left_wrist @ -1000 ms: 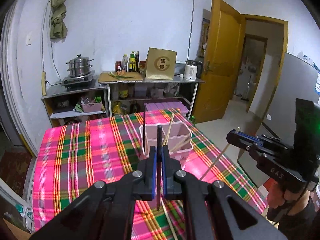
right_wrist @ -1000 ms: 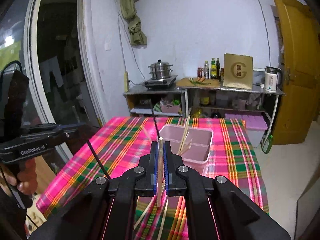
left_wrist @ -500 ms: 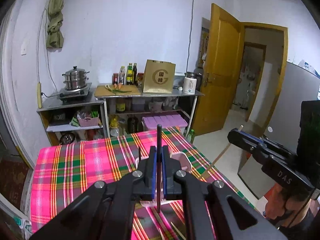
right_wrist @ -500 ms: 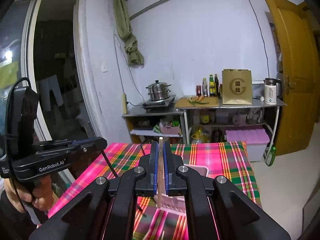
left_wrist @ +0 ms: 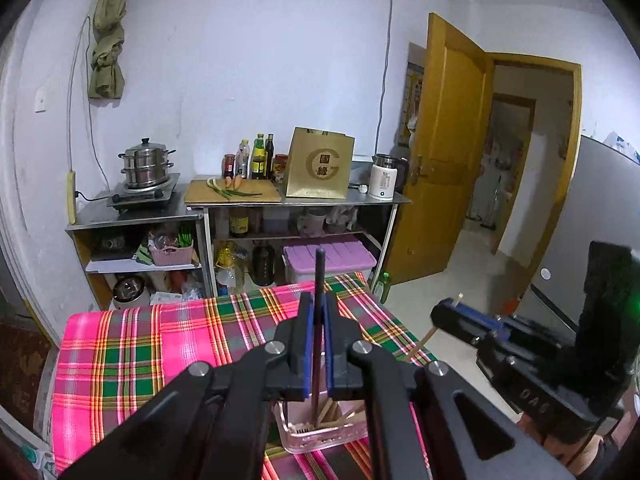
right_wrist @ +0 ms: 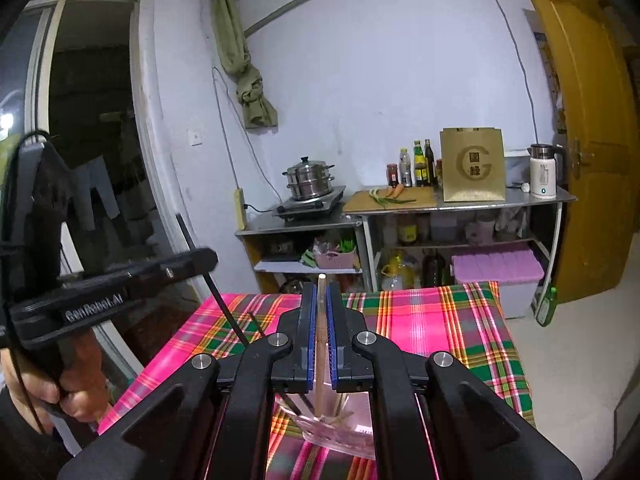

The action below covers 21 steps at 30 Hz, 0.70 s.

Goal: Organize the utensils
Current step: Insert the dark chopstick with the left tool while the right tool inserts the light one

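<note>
Left wrist view: left gripper (left_wrist: 316,344), blue-padded, clenched on a thin black chopstick (left_wrist: 319,280) standing upright, its lower end down over the translucent pink plastic bin (left_wrist: 320,436) on the plaid cloth. Beyond the bin, a gold bag (left_wrist: 320,168) marked "G".

Right wrist view: right gripper (right_wrist: 320,340) clamps a pale wooden chopstick (right_wrist: 321,320), upright above that bin (right_wrist: 340,436). Left of the bin, the other tool reads "GenRobot.AI".

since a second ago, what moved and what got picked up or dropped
Both tools moved forward over the pink plastic utensil box, which slid from ahead of the fingers to beneath them in both views. Nothing was taken or let go: the left tool stays shut on the thin black chopstick, the right tool on the pale wooden chopstick. The pink and green plaid tablecloth looks unchanged.
</note>
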Each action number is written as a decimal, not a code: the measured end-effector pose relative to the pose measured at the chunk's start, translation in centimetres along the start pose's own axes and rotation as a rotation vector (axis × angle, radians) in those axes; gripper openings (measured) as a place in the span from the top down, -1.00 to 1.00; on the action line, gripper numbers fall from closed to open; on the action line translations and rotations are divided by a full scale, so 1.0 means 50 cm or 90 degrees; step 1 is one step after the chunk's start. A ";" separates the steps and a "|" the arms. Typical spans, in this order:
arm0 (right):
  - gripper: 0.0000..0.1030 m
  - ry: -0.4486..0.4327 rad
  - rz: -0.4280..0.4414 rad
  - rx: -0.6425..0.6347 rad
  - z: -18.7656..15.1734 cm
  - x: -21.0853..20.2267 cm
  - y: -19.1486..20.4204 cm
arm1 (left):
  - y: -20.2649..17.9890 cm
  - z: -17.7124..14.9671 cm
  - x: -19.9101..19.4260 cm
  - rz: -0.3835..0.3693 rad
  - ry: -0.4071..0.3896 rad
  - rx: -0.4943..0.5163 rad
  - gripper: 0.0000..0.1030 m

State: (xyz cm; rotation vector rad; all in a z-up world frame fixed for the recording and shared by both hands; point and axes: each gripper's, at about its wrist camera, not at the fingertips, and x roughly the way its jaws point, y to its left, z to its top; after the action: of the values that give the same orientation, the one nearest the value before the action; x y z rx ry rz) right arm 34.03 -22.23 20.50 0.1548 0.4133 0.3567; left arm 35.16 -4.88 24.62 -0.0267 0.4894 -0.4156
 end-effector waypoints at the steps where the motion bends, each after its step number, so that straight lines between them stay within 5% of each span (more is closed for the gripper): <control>1: 0.91 0.002 0.000 0.002 -0.003 0.005 -0.001 | 0.001 -0.002 0.007 0.001 0.001 0.001 0.90; 21: 0.91 0.090 -0.009 0.018 -0.088 0.126 -0.043 | 0.021 -0.108 0.155 0.021 0.112 0.001 0.90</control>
State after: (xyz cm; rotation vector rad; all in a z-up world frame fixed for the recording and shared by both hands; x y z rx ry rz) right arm 38.22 -21.59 13.76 0.1538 0.5592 0.3490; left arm 39.27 -6.60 16.23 0.0201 0.6615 -0.3871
